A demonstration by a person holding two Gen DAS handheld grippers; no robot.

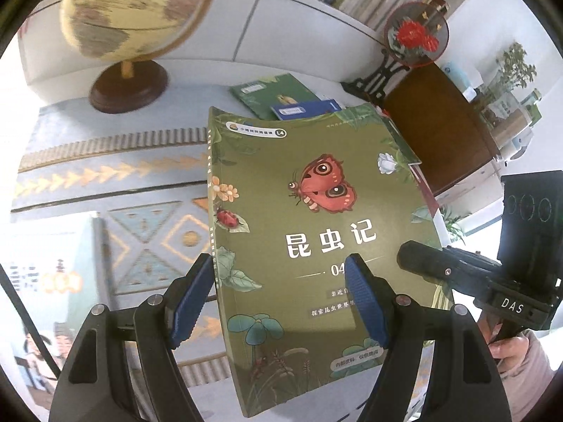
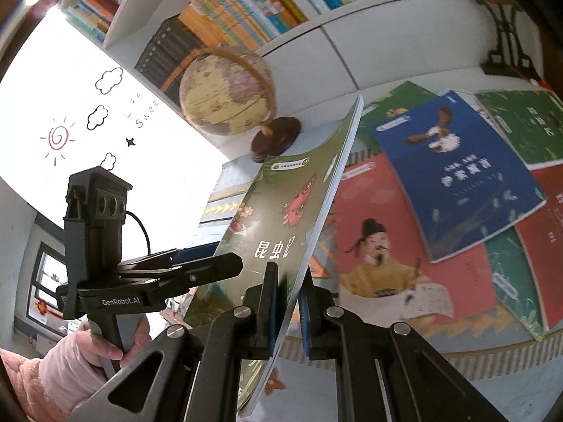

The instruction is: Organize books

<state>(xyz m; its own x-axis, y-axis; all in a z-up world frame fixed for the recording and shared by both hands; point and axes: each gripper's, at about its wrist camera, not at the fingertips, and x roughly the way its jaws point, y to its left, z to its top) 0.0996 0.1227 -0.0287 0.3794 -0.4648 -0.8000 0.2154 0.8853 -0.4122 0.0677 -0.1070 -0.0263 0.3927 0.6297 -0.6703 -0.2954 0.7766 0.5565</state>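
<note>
An olive-green insect book with a red butterfly on its cover [image 1: 309, 246] is held up off the table. My right gripper [image 2: 289, 311] is shut on its page edge, one pad on each side of the book [image 2: 281, 232]. My left gripper [image 1: 278, 302] is open; its jaws straddle the spine edge, one finger behind the book, one pad [image 1: 362, 299] in front of the cover. Several more books lie on the table: a blue one [image 2: 457, 176], a red one with a robed man [image 2: 380, 246], green ones [image 2: 524, 123].
A globe [image 1: 137, 10] on a wooden base stands at the back of the patterned tablecloth [image 1: 140, 218]. A round red-flower ornament on a black stand [image 1: 415, 35] and a brown box [image 1: 436, 123] are at the right. A full bookshelf [image 2: 246, 7] runs behind.
</note>
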